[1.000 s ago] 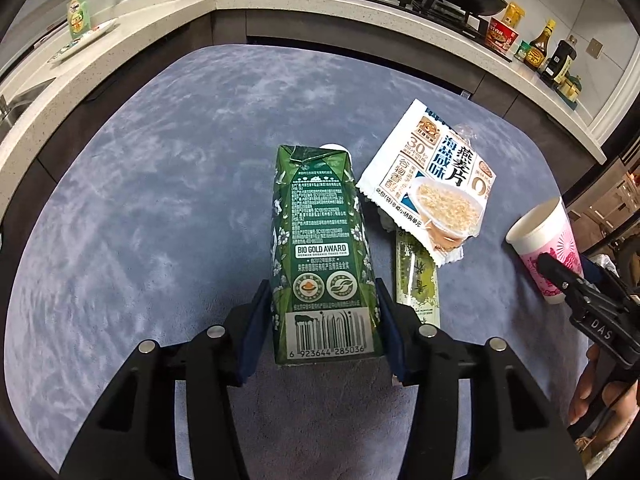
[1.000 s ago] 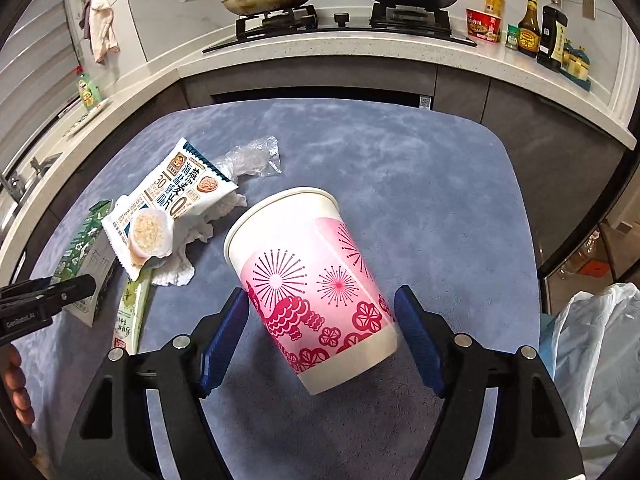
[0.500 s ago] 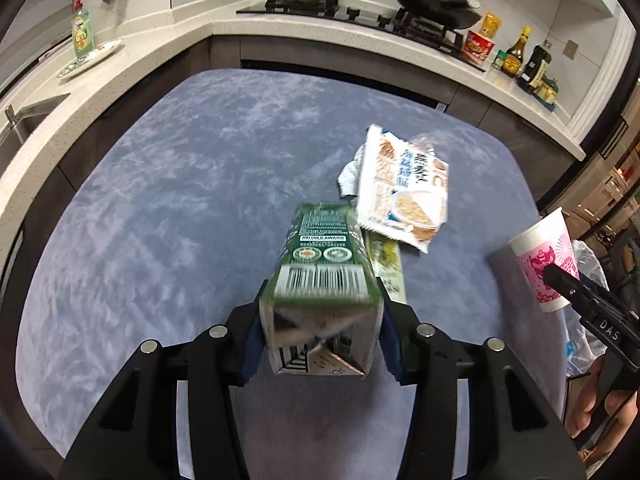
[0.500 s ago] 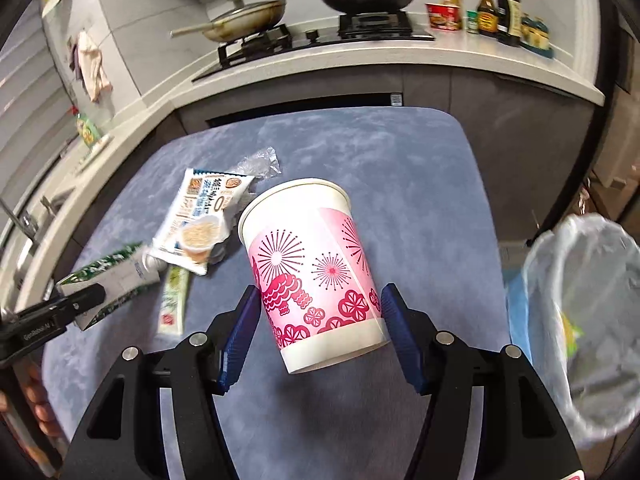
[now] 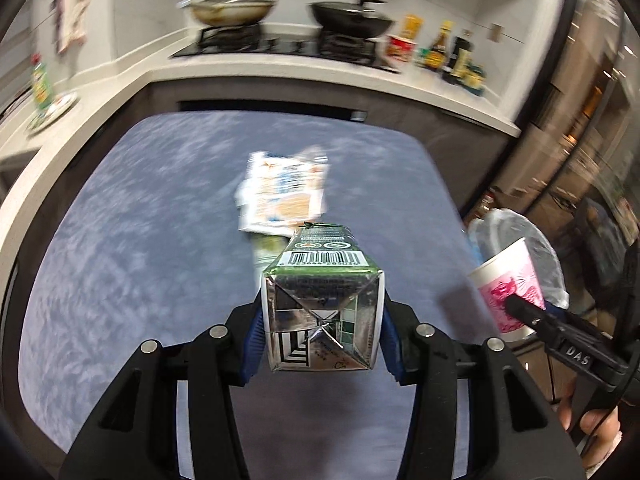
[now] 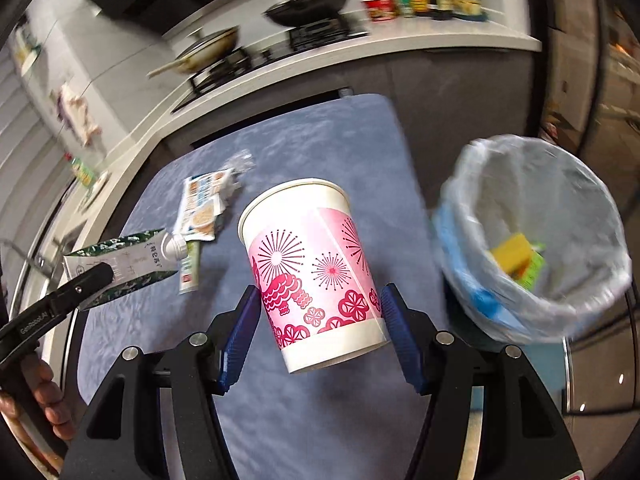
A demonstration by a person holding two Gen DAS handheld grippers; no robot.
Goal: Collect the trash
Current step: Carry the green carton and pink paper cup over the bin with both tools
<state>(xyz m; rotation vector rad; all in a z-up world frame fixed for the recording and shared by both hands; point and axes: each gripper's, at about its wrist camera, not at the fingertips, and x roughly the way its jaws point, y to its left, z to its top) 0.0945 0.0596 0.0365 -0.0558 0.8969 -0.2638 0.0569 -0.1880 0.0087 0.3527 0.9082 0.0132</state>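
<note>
I had the green rectangular drink carton (image 5: 322, 304) pinched in my left gripper (image 5: 322, 328) and the pink-patterned paper cup (image 6: 314, 276) clamped in my right gripper (image 6: 320, 328), both off the blue tabletop (image 6: 320, 152). Next, I judged, each needed carrying over the plastic-lined bin (image 6: 536, 240) before release.

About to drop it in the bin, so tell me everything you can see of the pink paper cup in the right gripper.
The pink paper cup is white with a pink band of firework and flower prints, a rolled rim and a plain white base. It looks like coated paper, undented. It is lifted clear of the blue table, tilted with its mouth away from the camera, so its inside is hidden. The right gripper clamps its lower wall between blue pads; nothing else touches it. The lined bin stands to its right.
</note>
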